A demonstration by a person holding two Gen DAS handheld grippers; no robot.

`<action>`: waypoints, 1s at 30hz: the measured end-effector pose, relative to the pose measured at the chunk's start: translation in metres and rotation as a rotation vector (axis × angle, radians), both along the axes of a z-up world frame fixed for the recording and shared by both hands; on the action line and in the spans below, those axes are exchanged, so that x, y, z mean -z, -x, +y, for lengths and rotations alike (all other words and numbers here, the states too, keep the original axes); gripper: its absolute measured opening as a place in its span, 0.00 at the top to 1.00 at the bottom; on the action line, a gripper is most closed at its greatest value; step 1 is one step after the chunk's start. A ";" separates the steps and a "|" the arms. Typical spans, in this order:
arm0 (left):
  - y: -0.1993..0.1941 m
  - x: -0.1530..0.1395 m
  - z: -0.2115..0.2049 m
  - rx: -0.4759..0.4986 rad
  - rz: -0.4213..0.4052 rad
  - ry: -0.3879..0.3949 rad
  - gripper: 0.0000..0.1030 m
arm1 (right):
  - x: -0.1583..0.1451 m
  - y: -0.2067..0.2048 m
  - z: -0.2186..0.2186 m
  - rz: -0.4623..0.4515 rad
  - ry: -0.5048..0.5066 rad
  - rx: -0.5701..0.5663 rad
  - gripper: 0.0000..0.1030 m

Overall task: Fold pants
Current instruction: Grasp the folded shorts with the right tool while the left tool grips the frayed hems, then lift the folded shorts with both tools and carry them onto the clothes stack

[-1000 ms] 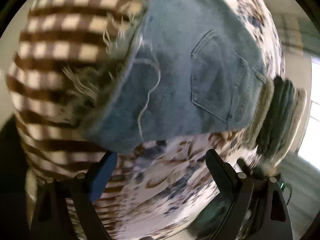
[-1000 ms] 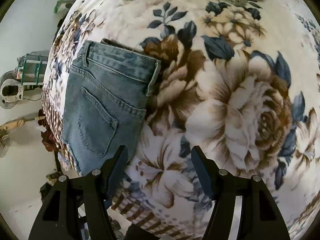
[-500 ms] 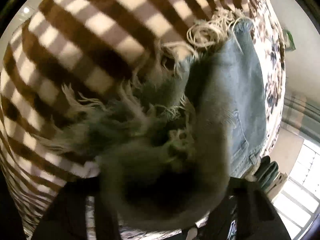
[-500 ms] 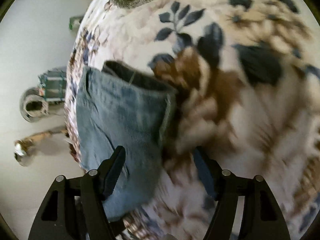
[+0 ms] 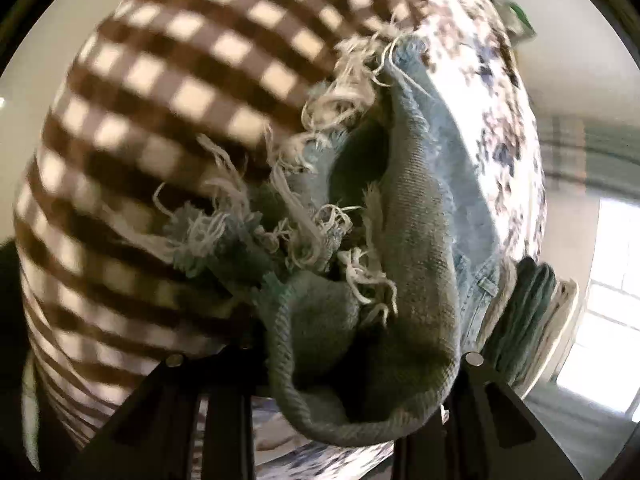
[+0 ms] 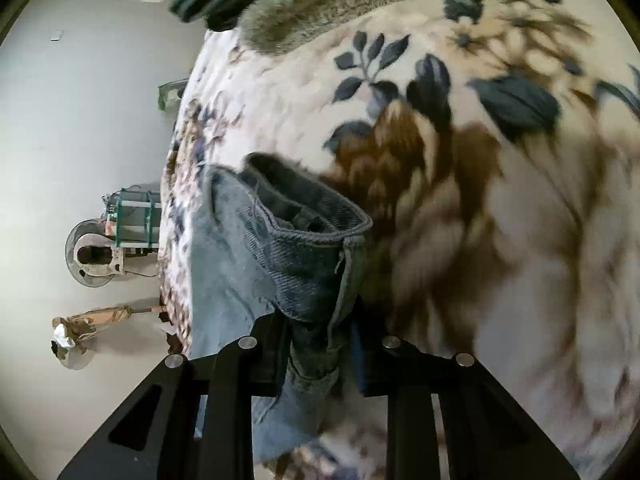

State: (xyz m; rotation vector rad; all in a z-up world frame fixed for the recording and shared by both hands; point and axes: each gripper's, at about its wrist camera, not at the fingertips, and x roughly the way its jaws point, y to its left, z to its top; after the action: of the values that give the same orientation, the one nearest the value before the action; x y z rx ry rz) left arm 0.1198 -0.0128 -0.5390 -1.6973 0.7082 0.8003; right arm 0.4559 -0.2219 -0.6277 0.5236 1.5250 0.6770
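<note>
The pants are light blue denim with frayed white hems. In the left wrist view their frayed leg end (image 5: 372, 248) bunches up between the fingers of my left gripper (image 5: 356, 364), which is shut on it. In the right wrist view the waistband corner (image 6: 316, 248) stands up, pinched in my right gripper (image 6: 320, 344), which is shut on it. The rest of the denim (image 6: 224, 280) lies flat on the floral blanket (image 6: 500, 200). The fingertips of both grippers are hidden by cloth.
A brown-and-cream checked blanket (image 5: 160, 120) lies beside the floral one. A stack of folded green and grey cloth (image 5: 524, 320) sits at the bed's far end, also in the right wrist view (image 6: 320, 4). A fan (image 6: 92, 256) and clutter stand on the floor.
Both grippers moved in onto the pants and closed: the left on the frayed leg end, the right on the waistband corner, which now lifts off the blanket.
</note>
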 end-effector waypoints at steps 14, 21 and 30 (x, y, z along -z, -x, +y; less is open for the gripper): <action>0.052 0.035 -0.005 0.070 -0.174 -0.058 0.58 | 0.033 0.081 -0.045 0.131 0.001 -0.100 0.34; 0.050 0.053 -0.018 -0.086 -0.281 -0.062 0.30 | 0.046 0.074 -0.023 0.102 -0.080 -0.077 0.30; 0.023 0.036 -0.018 -0.116 -0.141 -0.119 0.58 | 0.057 0.055 -0.005 0.132 -0.130 0.064 0.59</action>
State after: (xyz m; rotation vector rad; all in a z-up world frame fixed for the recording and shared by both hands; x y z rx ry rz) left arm 0.0971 -0.0308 -0.5755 -1.6797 0.4599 0.7789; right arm 0.4006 -0.2274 -0.6846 0.7250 1.5873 0.7061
